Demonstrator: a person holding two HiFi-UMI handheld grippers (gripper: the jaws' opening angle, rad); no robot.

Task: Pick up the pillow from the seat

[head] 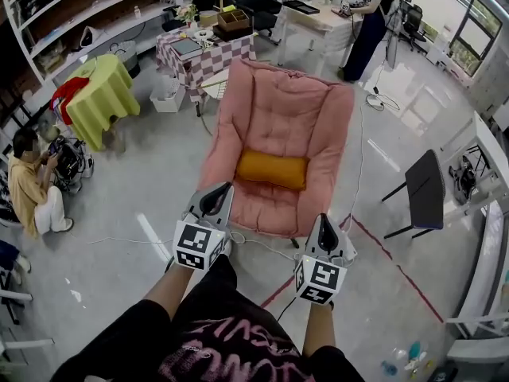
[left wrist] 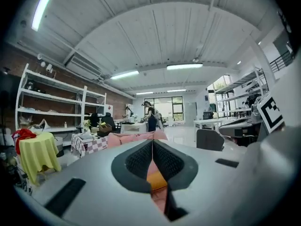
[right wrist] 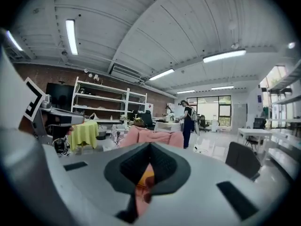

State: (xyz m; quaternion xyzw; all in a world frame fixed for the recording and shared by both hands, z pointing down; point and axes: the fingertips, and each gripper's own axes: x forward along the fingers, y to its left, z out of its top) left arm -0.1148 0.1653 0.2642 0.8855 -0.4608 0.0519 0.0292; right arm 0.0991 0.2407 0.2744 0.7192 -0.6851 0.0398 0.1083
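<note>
Both forearms are stretched out side by side in front of the person, and each gripper points roughly level at the pink chair (head: 280, 110), tipped down just a little. The left gripper (head: 222, 190) and right gripper (head: 324, 222) are both short of the chair's front edge and touch nothing. The tongs on both are pressed together with nothing in them.

The orange pillow (head: 272, 169) lies crossways on the middle of the seat, well back from the front edge.

The head view gives you the whole pillow and the floor around the chair. In the left gripper view the pillow (left wrist: 157, 180) is only an orange sliver under the closed tips, same deal in the right gripper view (right wrist: 145, 177). Those two views add the ceiling lights and the wall shelves (right wrist: 101, 100) instead.

Around it: a checkered table (head: 208, 56) just behind the chair's back, a table under a yellow-green cloth (head: 99, 94) off to the left, a black side table (head: 425, 188) to the right, red floor tape (head: 390, 261), and a white cable (head: 119, 239) on the floor near the chair's front. One person sits on the floor (head: 32, 189) at the left, another stands (head: 367, 26) at a far desk. Nothing blocks the way to the pillow.
</note>
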